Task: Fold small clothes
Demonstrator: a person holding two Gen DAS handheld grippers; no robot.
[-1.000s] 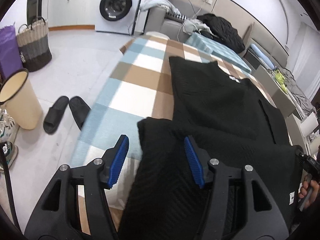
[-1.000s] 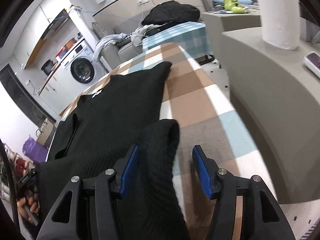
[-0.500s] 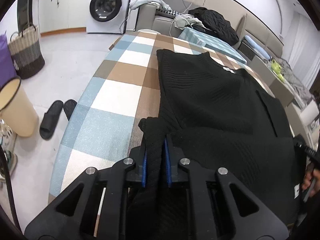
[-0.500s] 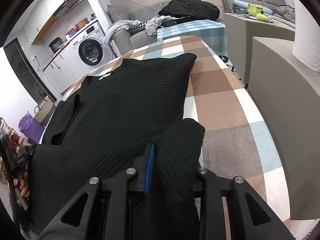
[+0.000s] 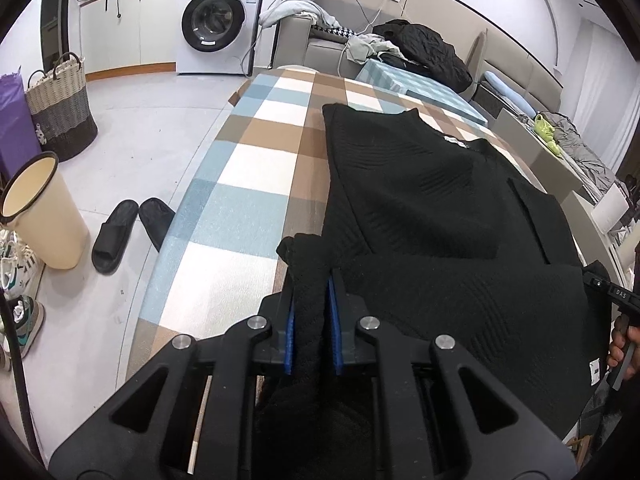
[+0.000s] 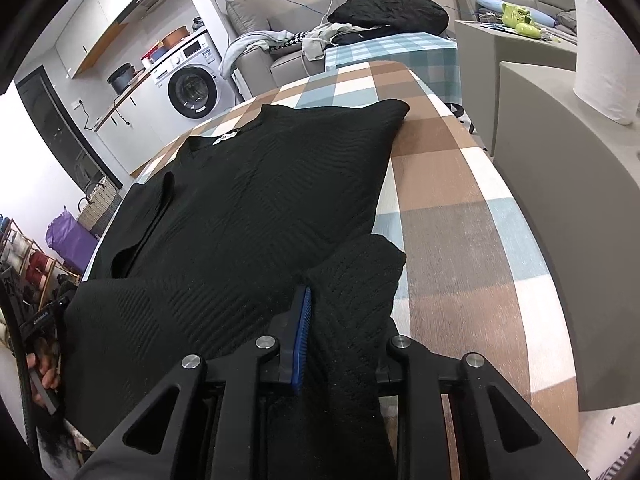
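Lying flat on the checked worktop (image 5: 256, 184), the black knitted sweater (image 5: 420, 184) is the landmark for everything else. Its neckline with a small white label points toward the far end of the worktop, and its near hem is lifted and doubled back over the body, making a thick fold along the near edge.

The left gripper (image 5: 311, 312) is closed down on the left corner of that folded hem: its blue-padded fingers (image 5: 289, 328) stand nearly together with a bunched ridge of black knit pinched between them. The right gripper (image 6: 340, 320) grips the sweater's right corner in the same manner; one blue pad shows against the cloth, while the other finger is covered by knit draped over it, and the cloth fills the narrow gap between them.

In the left wrist view, a person's hand (image 5: 622, 344) shows at the sweater's right edge, wrapped around the other tool's handle; the right wrist view shows the opposite hand (image 6: 44, 372) at the sweater's left edge.

Left of the sweater, beyond the worktop's edge, a pair of black slippers (image 5: 128, 228) and a cream bin (image 5: 44, 216) stand on the floor, with a woven basket (image 5: 60, 108) farther off. Beyond the sweater's collar end are a washing machine (image 5: 218, 24) and a grey sofa heaped with clothes, including a black jacket (image 5: 424, 52). To the sweater's right, a white paper roll (image 6: 604, 56) stands on a grey counter.
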